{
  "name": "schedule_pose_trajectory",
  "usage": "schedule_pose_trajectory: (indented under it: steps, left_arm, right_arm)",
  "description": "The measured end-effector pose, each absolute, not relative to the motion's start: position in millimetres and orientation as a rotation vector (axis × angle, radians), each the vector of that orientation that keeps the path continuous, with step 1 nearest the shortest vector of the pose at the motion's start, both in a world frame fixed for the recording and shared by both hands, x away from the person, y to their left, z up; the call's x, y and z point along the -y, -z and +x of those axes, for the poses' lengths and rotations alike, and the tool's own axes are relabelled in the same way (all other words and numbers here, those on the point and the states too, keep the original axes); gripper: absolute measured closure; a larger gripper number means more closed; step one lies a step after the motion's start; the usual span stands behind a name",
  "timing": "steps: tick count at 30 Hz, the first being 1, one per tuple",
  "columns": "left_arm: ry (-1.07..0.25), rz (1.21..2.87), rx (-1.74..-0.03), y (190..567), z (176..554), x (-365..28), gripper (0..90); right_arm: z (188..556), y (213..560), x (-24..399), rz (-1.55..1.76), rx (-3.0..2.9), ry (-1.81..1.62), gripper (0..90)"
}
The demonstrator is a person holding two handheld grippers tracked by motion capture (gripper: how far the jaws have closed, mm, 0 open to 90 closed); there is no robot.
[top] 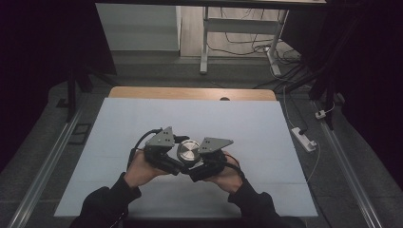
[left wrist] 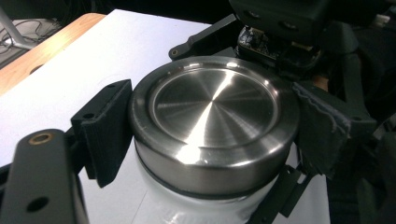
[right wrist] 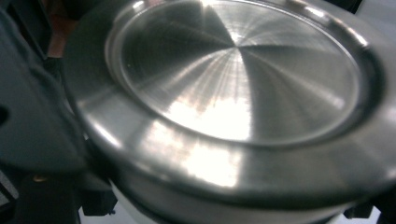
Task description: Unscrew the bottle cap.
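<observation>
We hold the white jar near the middle of the table, our right gripper pinching its body steady so our left gripper can squeeze and twist the steel lid.

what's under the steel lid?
Under the steel lid, a dark seal ring and the top of a white container body show. The lid hides its contents; the grippers hide its base.
</observation>
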State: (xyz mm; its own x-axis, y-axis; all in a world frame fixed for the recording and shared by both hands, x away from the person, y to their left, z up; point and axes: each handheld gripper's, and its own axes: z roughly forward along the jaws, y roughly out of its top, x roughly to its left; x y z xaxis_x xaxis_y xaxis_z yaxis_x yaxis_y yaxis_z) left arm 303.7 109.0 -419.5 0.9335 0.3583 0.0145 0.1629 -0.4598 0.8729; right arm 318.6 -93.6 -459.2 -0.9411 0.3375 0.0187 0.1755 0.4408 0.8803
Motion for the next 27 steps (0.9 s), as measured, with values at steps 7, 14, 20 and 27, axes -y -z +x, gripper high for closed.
schedule_pose_trajectory:
  steps: [7, 14, 20, 27]
  left_arm:
    - [-0.316, 1.999, -0.473, 424, 295, -103, 19.0]
    - [-0.386, 2.016, -0.55, 421, 289, -90, 16.6]
    - [-0.15, 2.022, -0.359, 418, 307, -118, 3.3]
    - [-0.064, 2.008, -0.231, 423, 309, -126, 14.3]
  right_arm:
    - [320, 459, 95, 0.471, -2.519, -1.535, 14.8]
    - [322, 462, 97, 0.508, -2.507, -1.514, 14.7]
    - [318, 455, 95, 0.428, -2.532, -1.553, 14.8]
    - [313, 459, 89, 0.361, -2.598, -1.542, 14.8]
